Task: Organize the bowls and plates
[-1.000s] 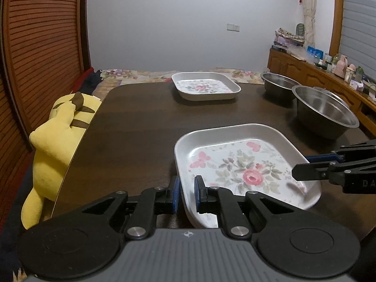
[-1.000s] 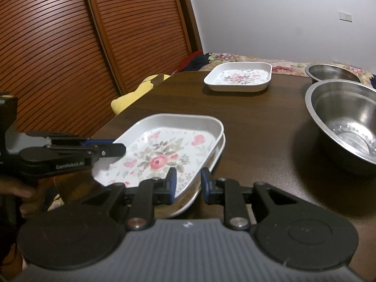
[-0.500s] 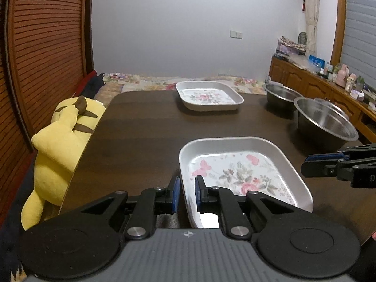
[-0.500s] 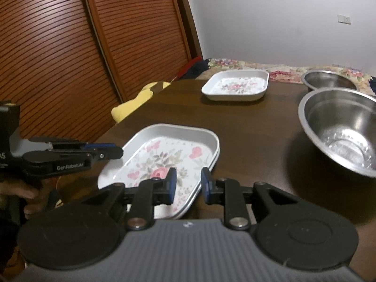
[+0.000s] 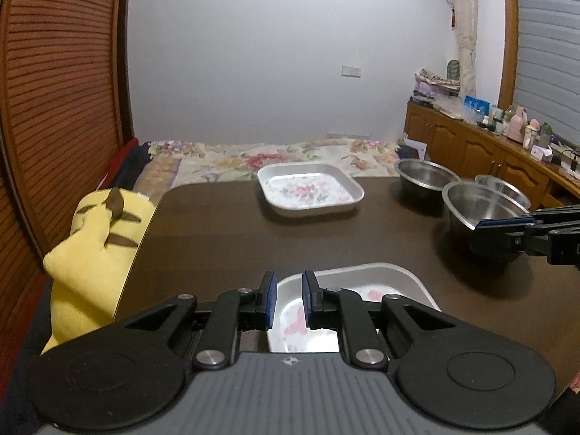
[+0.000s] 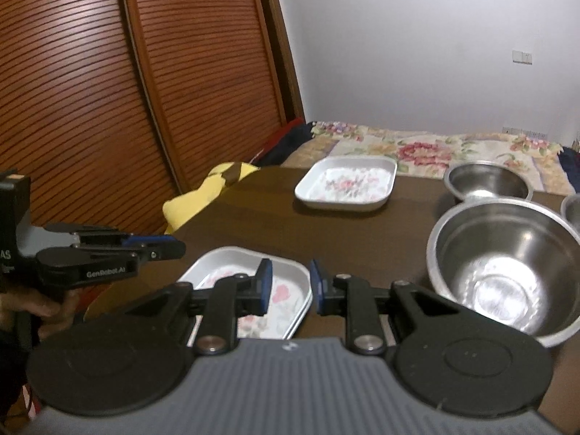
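Observation:
A white square plate with a flower print (image 5: 384, 279) (image 6: 224, 264) lies at the near edge of the dark table (image 5: 235, 239), apparently on top of a second plate. My left gripper (image 5: 289, 288) (image 6: 163, 248) hovers above its left rim, shut and empty. My right gripper (image 6: 290, 281) (image 5: 482, 230) hangs above its right rim, its jaws a little apart with nothing between them. Another flower plate (image 5: 308, 192) (image 6: 346, 185) sits at the far side. Three steel bowls (image 5: 478, 203) (image 6: 507, 272) stand to the right.
A yellow plush toy (image 5: 94, 246) (image 6: 203, 195) leans against the table's left edge. Behind the table is a bed with a flowered cover (image 5: 272, 159). Slatted wooden doors (image 6: 108, 108) close off the left, and a cluttered sideboard (image 5: 489, 159) runs along the right.
Both grippers have risen and drawn back from the near plate, which was tilted between them a second ago and now lies flat on the table, low in both views.

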The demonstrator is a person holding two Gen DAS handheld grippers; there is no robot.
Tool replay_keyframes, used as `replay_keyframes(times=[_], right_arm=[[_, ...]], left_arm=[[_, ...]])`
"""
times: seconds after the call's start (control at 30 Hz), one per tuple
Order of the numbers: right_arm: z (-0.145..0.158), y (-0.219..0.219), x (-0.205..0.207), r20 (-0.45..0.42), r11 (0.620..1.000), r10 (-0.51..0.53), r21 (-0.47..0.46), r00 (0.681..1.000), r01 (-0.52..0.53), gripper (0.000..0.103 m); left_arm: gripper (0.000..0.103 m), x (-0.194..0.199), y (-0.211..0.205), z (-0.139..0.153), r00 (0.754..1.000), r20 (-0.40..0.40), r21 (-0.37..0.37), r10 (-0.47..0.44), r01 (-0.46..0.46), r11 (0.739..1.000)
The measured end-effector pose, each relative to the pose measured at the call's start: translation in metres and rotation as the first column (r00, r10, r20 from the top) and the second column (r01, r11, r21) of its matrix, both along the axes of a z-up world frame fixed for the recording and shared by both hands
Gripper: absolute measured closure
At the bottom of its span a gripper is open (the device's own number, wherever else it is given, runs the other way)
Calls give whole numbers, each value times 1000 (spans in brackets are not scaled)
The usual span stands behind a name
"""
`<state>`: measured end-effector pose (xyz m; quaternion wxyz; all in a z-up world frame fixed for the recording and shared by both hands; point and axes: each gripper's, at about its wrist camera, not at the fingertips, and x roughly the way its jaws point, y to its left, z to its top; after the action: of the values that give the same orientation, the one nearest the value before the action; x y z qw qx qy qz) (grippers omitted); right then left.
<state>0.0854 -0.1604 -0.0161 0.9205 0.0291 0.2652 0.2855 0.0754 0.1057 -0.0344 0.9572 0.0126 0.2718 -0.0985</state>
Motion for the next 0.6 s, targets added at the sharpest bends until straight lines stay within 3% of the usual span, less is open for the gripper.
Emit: replay_keyframes(times=[0.6], right_arm=[[31,-5,31,48,1000,-22,-14,999,23,77]], left_arm=[[81,44,-9,26,999,36,14,-39,39,999]])
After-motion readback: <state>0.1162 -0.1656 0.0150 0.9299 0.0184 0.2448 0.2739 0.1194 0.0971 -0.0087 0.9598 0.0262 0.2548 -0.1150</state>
